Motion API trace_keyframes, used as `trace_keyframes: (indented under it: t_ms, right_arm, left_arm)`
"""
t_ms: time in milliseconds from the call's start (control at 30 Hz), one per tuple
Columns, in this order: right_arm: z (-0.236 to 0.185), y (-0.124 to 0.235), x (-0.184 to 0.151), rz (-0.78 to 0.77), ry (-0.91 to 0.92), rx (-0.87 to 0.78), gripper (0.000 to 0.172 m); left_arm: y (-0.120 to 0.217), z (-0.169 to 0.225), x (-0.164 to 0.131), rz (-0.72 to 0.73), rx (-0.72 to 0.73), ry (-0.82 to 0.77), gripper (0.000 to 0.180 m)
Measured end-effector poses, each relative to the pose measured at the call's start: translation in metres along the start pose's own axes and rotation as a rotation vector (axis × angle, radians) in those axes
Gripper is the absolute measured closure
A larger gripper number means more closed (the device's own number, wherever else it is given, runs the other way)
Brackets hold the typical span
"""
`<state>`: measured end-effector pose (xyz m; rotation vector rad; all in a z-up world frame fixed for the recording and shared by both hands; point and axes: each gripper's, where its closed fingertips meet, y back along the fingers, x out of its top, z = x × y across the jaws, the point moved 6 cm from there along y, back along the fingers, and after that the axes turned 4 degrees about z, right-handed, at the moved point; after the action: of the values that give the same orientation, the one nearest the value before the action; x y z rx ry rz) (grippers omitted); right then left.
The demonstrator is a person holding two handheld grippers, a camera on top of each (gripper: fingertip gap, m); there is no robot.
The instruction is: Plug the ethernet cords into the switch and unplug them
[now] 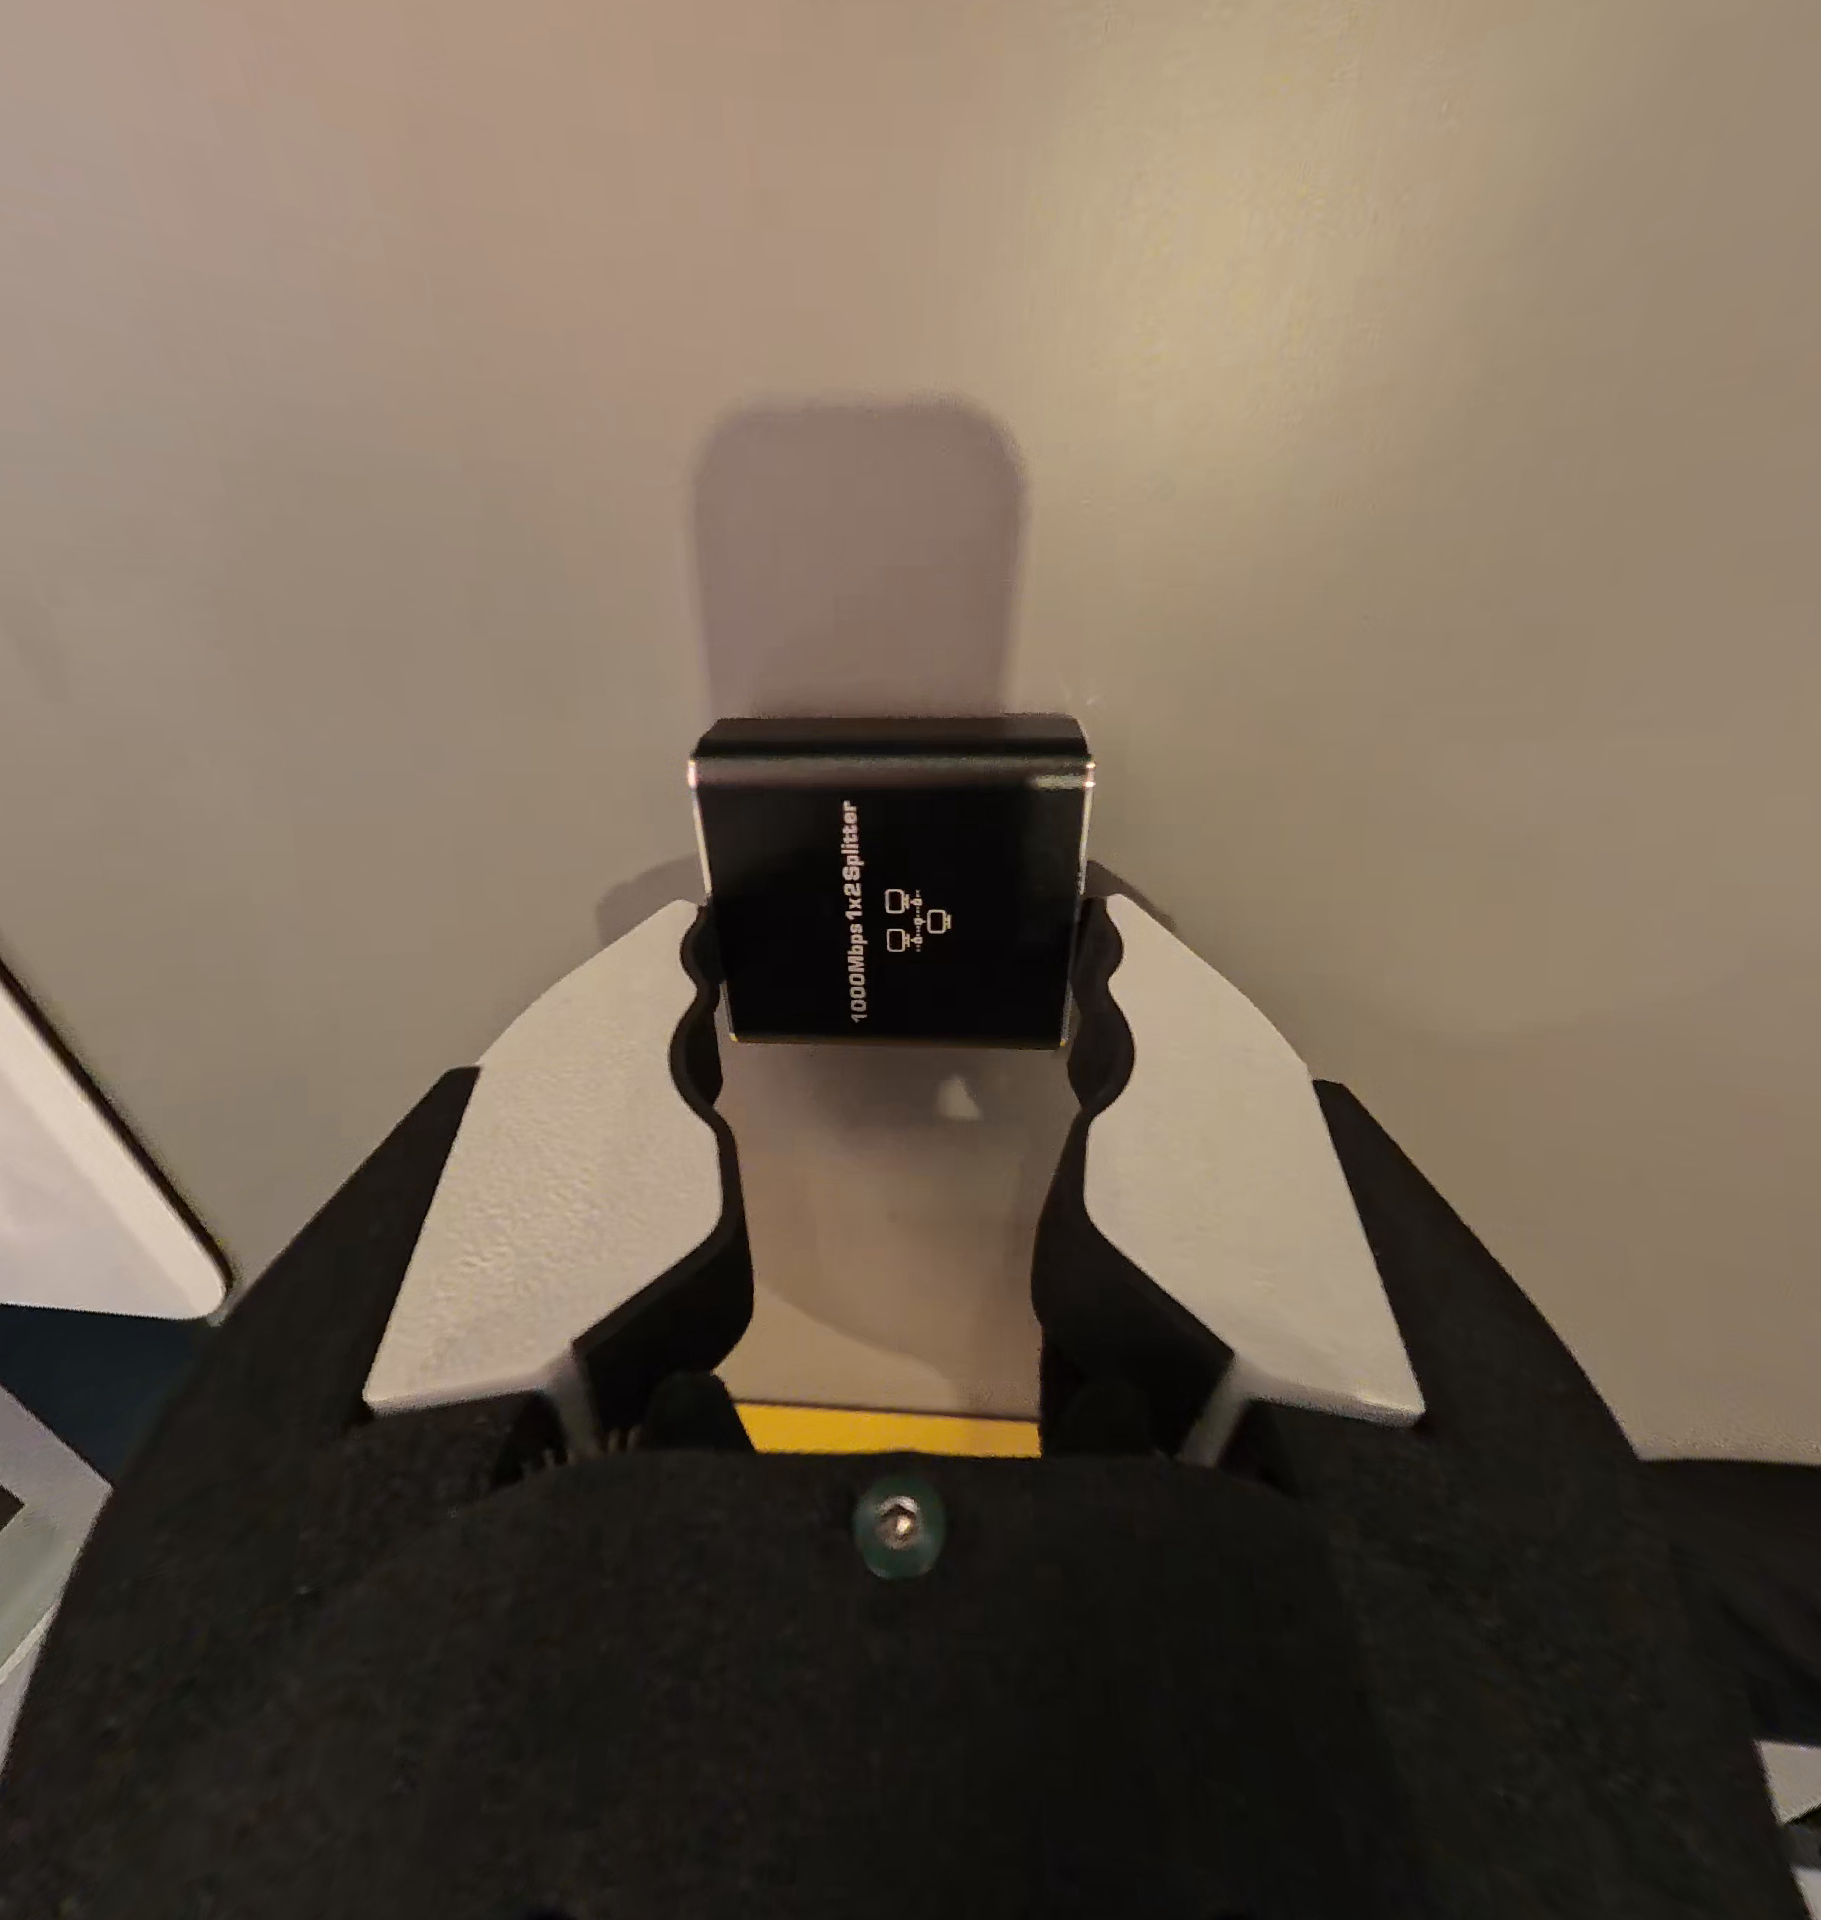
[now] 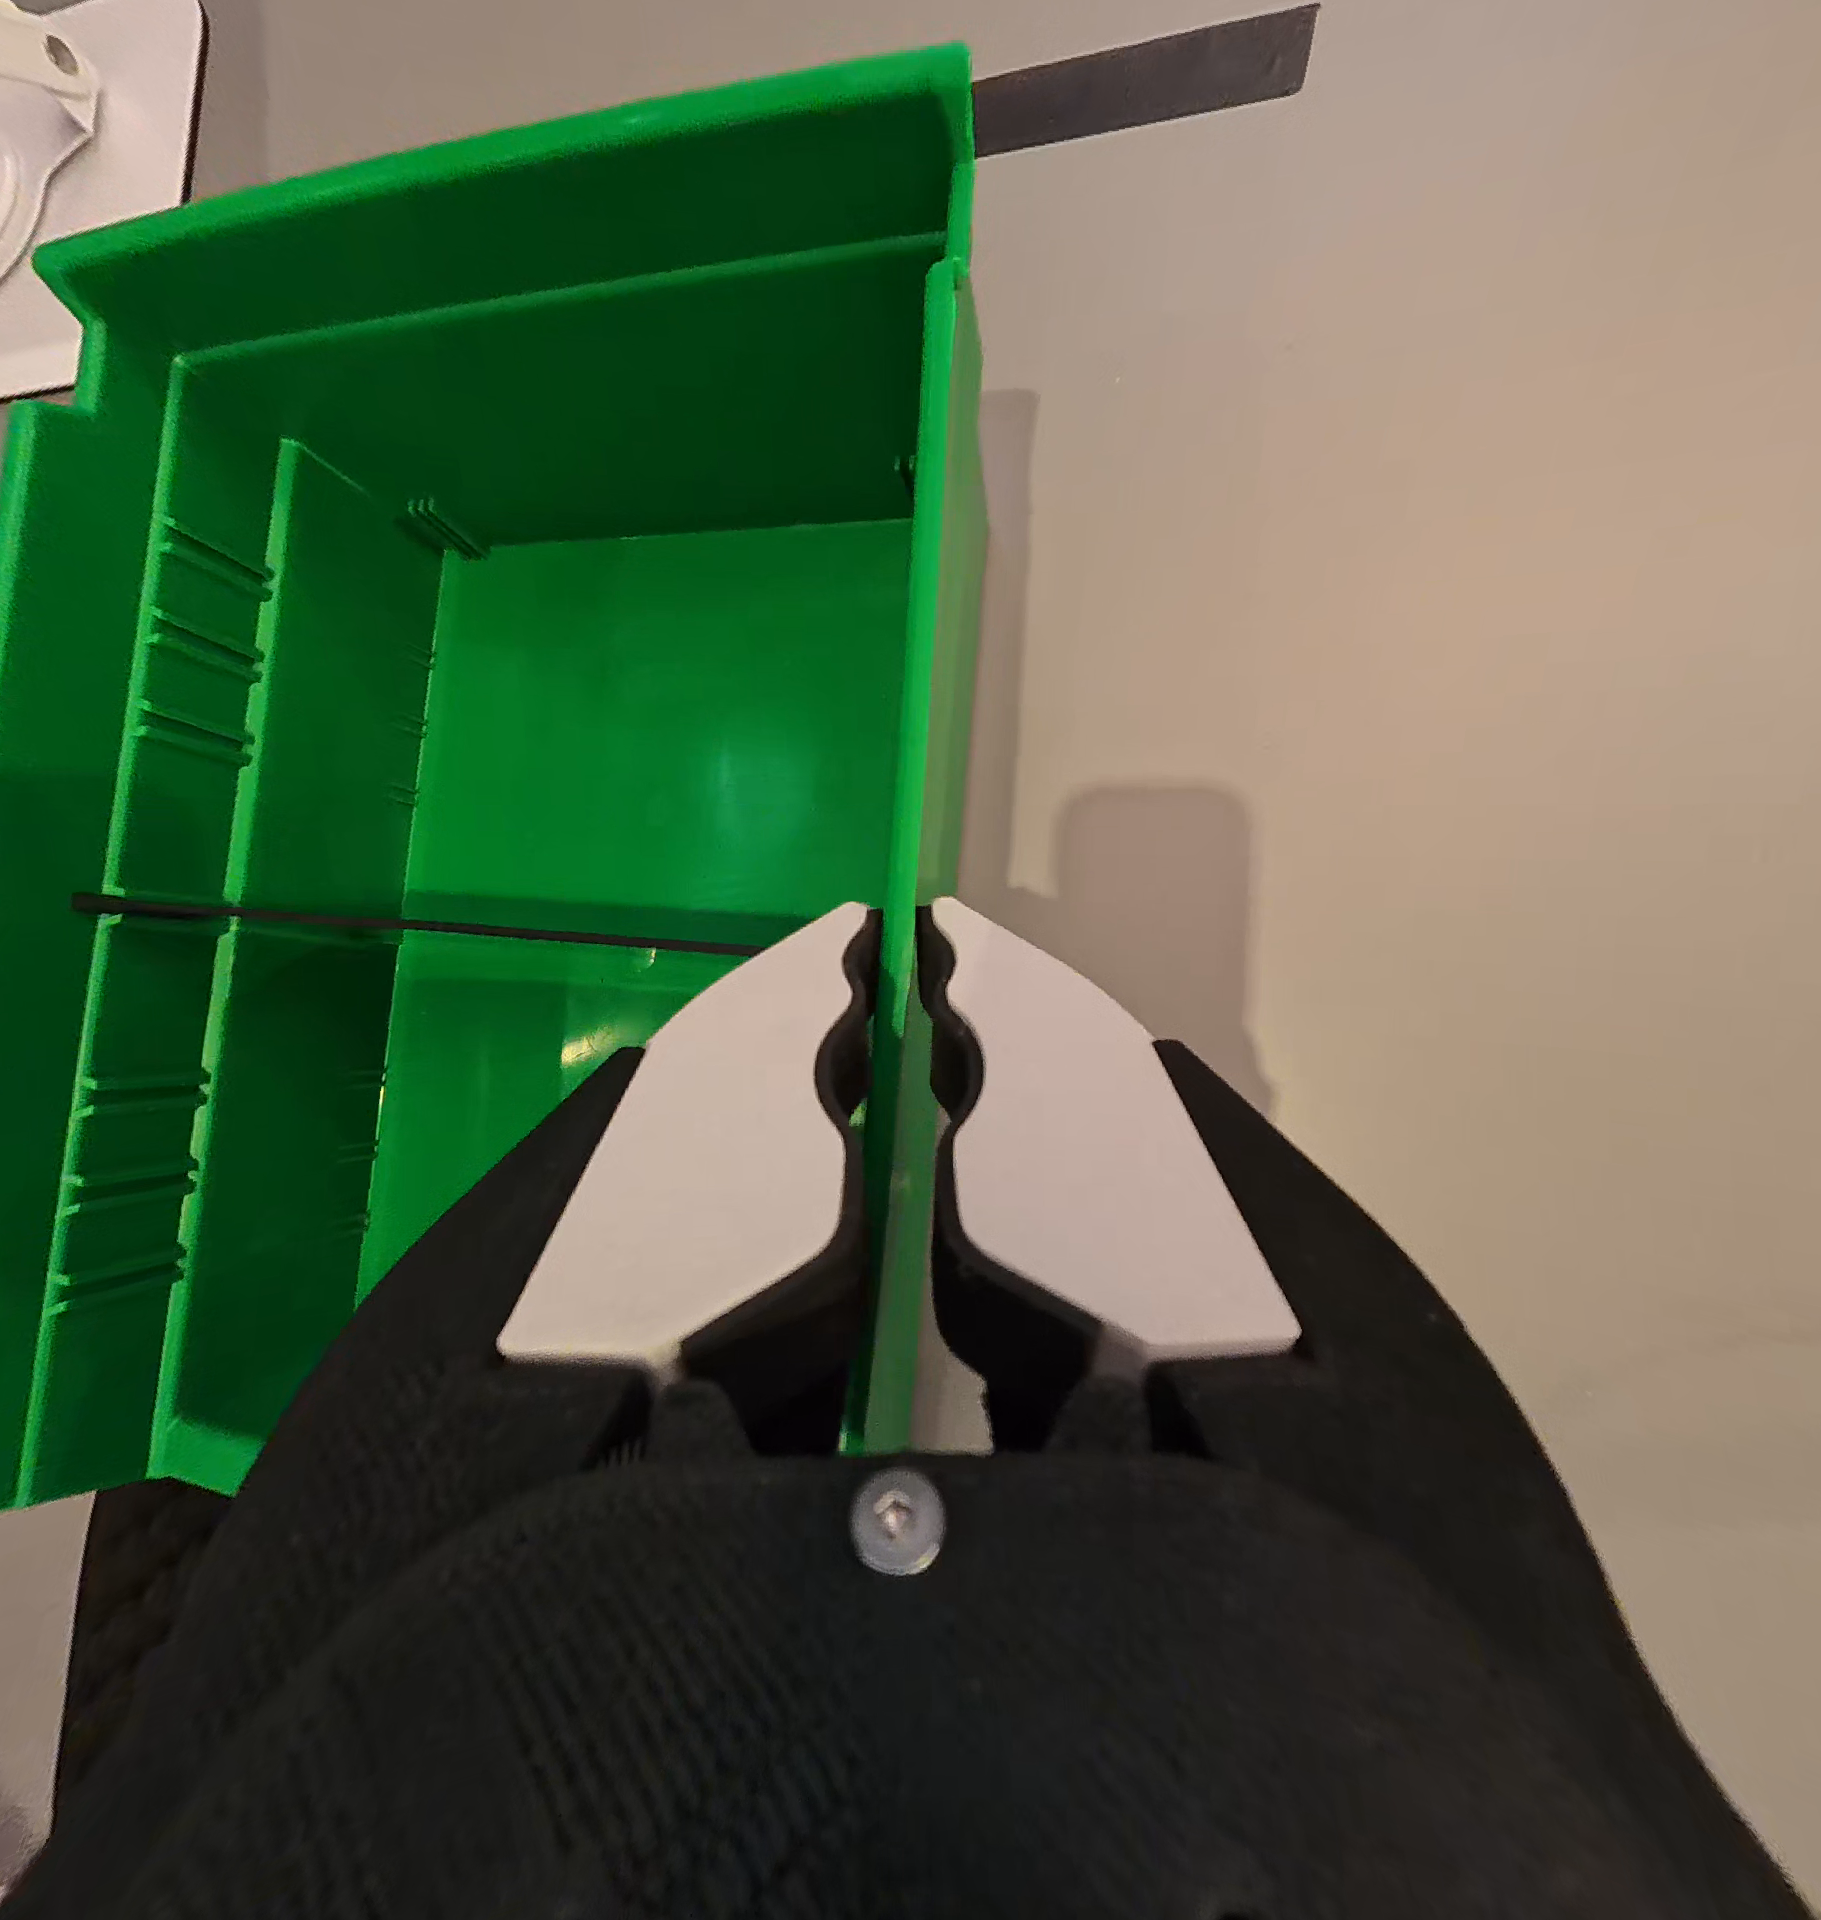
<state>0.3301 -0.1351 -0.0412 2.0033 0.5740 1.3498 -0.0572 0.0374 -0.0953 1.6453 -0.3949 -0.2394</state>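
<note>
Pale tabletop [image 1: 366, 416] backs both views; left gripper [image 1: 898, 966] pinches the black switch [image 1: 890, 883], ports hidden; right gripper [image 2: 895, 966] pinches the green bin's wall [image 2: 916, 623], bin cropped at 9 o'clock.

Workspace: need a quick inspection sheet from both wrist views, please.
Surface: pale tabletop, bare ahead of the left gripper.
Job's things: black switch, held off the table; its ports are not visible.
Clutter: green bin with dividers and a thin black rod across it; white board at left edge.
Grippers: left gripper clamps the switch by its sides; right gripper pinches the bin's right wall.
Cables: nothing seen.
Surroundings: dark strip behind the bin.
</note>
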Motion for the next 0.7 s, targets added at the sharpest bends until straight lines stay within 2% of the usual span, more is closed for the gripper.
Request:
trace_keyframes:
  t_ms: [233,300,367,433,533,600,700]
  right_arm:
    - [-0.002,0.011,0.006,0.077,-0.039,0.033,0.157]
    - [-0.003,0.020,0.012,0.123,-0.038,0.020,0.156]
    - [-0.008,0.033,0.019,0.179,-0.010,-0.001,0.155]
    - [-0.020,0.050,0.030,0.259,0.078,-0.029,0.155]
    - [-0.057,0.076,0.048,0.402,0.317,-0.042,0.153]
    - [-0.086,0.086,0.057,0.489,0.484,-0.031,0.147]
    - [-0.123,0.087,0.064,0.542,0.661,-0.004,0.147]
  left_arm:
    - [-0.004,-0.001,0.004,0.007,-0.033,0.022,0.115]
    - [-0.002,-0.002,0.004,0.026,-0.020,0.017,0.102]
    - [0.008,-0.003,0.006,0.064,0.006,0.015,0.102]
    - [0.027,-0.004,0.008,0.139,0.062,0.025,0.110]
    - [0.071,0.000,0.002,0.244,0.178,0.032,0.110]
    - [0.102,0.006,-0.016,0.287,0.245,0.051,0.113]
    - [0.135,0.015,-0.066,0.281,0.335,0.107,0.123]
